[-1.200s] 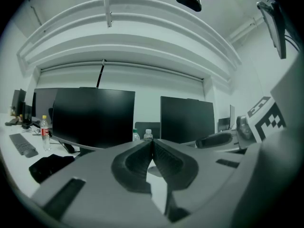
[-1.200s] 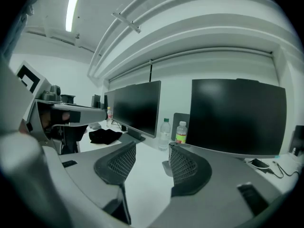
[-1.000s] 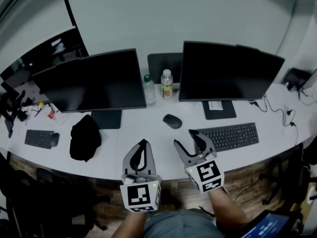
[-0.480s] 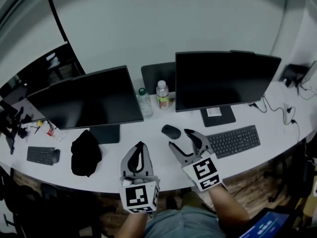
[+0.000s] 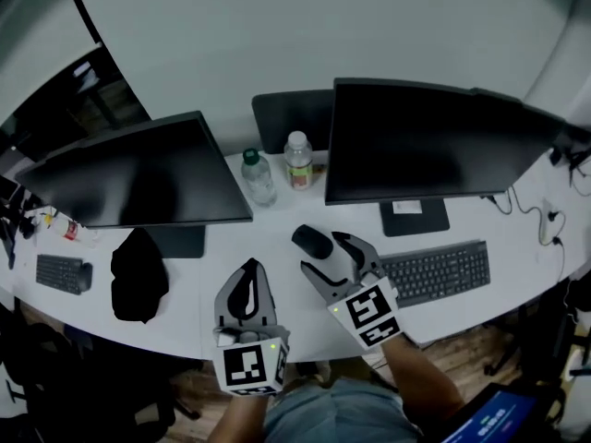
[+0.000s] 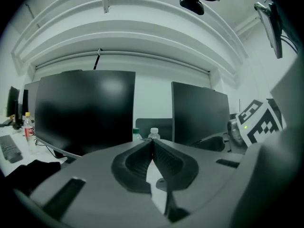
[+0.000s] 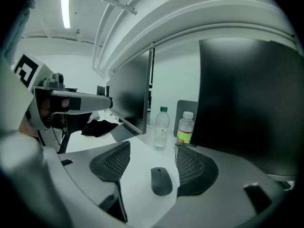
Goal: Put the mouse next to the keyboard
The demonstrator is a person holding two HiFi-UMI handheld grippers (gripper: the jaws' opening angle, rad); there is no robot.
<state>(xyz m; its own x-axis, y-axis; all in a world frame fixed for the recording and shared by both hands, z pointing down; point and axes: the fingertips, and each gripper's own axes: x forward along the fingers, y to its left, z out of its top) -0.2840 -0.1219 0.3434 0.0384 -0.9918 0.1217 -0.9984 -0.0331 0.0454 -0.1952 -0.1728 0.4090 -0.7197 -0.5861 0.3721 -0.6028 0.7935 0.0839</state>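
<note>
Now, mouse (image 5: pixel 312 241): a smooth, dark, rounded oval lying flat on the bench (image 5: pixel 268 238), left of the keyboard (image 5: pixel 434 270) and apart from it.
Keyboard: a flat black slab with rows of small keys, lying slantwise below the right monitor (image 5: pixel 425 141).
Right gripper (image 5: pixel 325 253): grey, with broad curved jaws lined with black grid-textured pads. The jaws have just been opening and stand wide apart. In the right gripper view the mouse lies in the gap between them, nearer the right-hand pad, and neither pad presses on it.
Left gripper (image 6: pixel 152 141): the same grey shape, with its ribbed black pads meeting at the tips and nothing between them. It hovers over the bench edge, left of the right gripper.
Bench: a long, plain white top with a curved front edge.
Bottles (image 5: pixel 259 178): two clear plastic ones standing upright between the left monitor (image 5: pixel 138 173) and the right monitor, one green-capped, one white-capped with a label.
Cloth bundle (image 5: pixel 138 275): soft, black and crumpled, lying below the left monitor.
</note>
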